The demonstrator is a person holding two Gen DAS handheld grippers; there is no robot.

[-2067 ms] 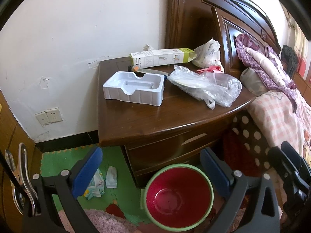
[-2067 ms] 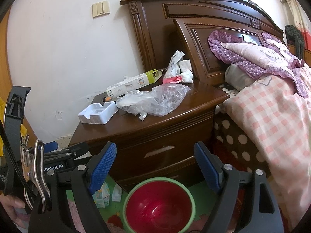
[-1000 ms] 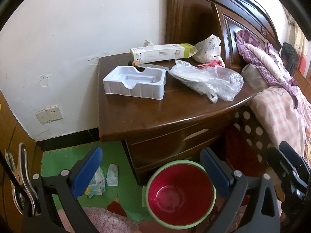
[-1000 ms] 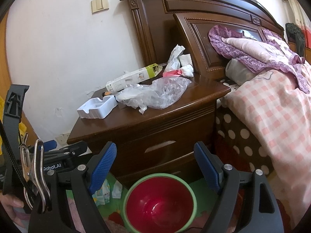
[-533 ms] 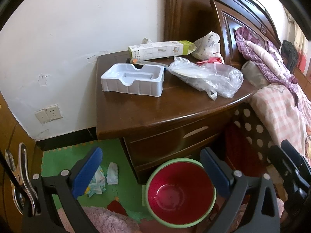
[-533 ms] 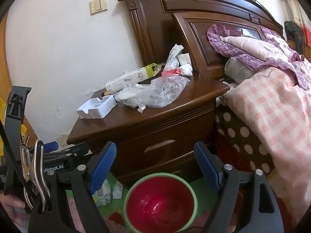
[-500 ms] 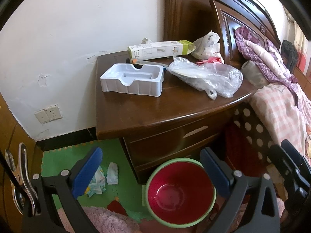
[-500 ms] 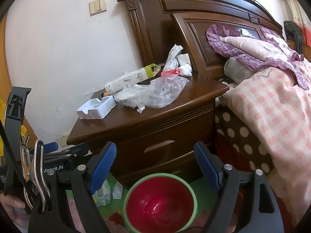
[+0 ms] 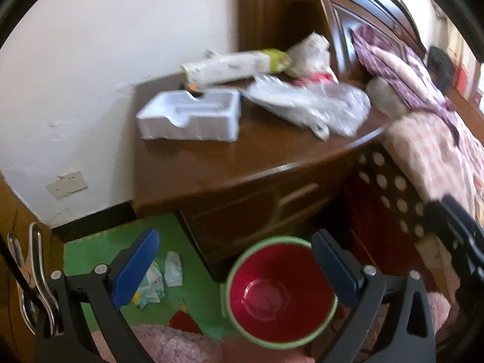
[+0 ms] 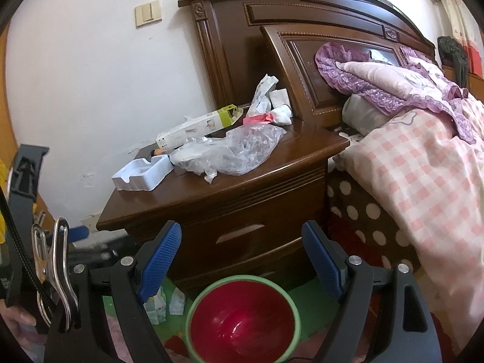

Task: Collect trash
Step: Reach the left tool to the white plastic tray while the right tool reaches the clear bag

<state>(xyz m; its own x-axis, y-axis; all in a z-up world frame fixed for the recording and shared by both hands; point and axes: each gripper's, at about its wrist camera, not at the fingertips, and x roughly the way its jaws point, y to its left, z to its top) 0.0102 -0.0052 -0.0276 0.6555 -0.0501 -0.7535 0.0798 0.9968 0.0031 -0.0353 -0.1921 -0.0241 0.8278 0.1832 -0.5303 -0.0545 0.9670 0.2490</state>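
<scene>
While both tongs, left (image 9: 233, 267) and right (image 10: 242, 254), hang spread and empty, the bucket (image 10: 243, 317) waits at six o'clock below the bench (image 10: 242, 181), seemingly to catch the tray (image 10: 142, 174) and bag (image 10: 230, 151) at twelve.

Both cams sit low, near floor level, looking forward along their own open blue-padded fingers at the nightstand (image 9: 248, 163). The left wrist view looks from off the nightstand's front-left corner, tilted down enough that you see its top from above, and it's blurry. The right wrist view sits further right, faces the drawer fronts (image 10: 242, 230) more squarely and catches the top at a shallow angle, plus far more of the headboard (image 10: 302, 45). Both share the nightstand top with its clutter, the red bin (image 9: 281, 293) low in the frame between the fingers, the green floor mat (image 9: 90, 254) and the bed edge (image 10: 423, 181) on the right.
</scene>
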